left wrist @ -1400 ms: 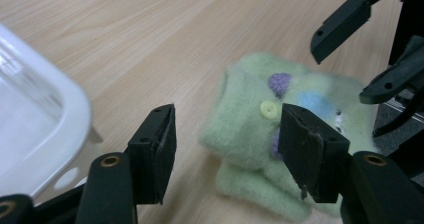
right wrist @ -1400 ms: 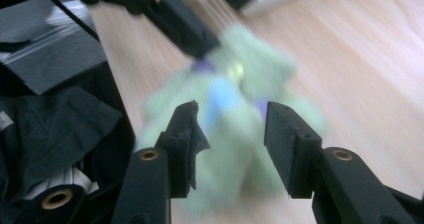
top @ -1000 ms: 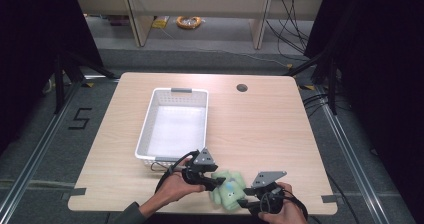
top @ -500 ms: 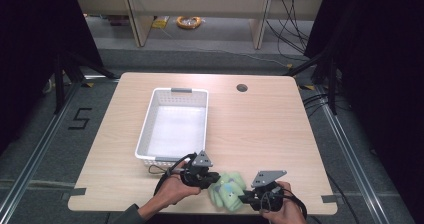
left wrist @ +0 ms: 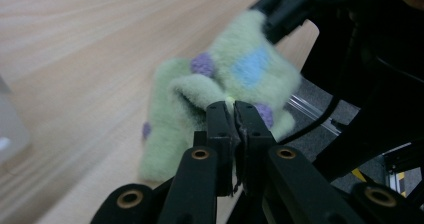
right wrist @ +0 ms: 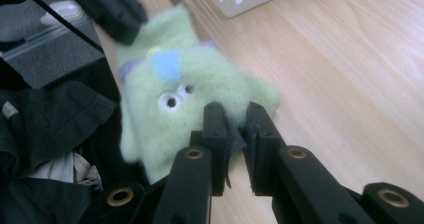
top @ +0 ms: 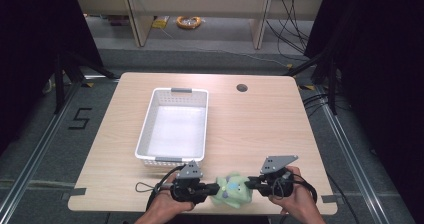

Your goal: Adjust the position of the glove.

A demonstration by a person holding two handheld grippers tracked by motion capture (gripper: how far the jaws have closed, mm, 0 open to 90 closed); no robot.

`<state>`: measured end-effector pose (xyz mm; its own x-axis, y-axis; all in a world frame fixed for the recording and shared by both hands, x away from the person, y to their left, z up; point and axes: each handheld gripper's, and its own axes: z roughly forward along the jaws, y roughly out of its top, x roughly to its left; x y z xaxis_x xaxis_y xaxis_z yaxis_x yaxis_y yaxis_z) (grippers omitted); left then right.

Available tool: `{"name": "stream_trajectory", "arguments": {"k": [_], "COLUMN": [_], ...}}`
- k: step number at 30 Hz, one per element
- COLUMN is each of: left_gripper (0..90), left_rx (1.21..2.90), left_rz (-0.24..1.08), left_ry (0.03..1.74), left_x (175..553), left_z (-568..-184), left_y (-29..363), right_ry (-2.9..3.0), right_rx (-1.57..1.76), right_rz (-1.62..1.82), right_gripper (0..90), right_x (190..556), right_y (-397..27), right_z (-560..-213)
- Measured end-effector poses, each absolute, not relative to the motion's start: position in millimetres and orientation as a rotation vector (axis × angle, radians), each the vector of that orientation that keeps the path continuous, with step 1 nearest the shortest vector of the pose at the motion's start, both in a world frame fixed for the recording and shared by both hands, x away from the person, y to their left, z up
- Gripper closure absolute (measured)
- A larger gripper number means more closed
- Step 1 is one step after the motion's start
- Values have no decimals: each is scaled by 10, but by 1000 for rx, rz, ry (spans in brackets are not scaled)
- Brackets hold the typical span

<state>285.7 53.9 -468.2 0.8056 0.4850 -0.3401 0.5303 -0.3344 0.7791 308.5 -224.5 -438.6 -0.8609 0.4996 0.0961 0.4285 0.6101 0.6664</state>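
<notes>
White basket beyond green plush toy

One camera hangs high over the person's side, looking forward and down across the whole worktop. The other two ride the grippers, low and very close, each sighting along its own black fingers from opposite sides. All three share the green plush toy at the near edge.
</notes>
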Motion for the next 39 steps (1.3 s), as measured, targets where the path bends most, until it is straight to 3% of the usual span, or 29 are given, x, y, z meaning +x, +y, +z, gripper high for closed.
{"name": "stream_trajectory", "arguments": {"k": [12,24,39], "left_gripper": [856,848,847], "left_rx": [1979,1999,1996], "left_rz": [-72,-67,-62], "left_ry": [809,826,827], "left_x": [2793,2800,2766], "left_z": [-4863,-4959,-4988], "left_y": [506,508,478], "right_ry": [2837,2831,2816], "right_rx": [717,806,819], "right_rz": [1035,1047,1040], "right_gripper": [832,829,838], "right_x": [3458,3554,3611], "right_y": [-2089,-2078,-1992], "right_z": [-4489,-4676,-4649]}}
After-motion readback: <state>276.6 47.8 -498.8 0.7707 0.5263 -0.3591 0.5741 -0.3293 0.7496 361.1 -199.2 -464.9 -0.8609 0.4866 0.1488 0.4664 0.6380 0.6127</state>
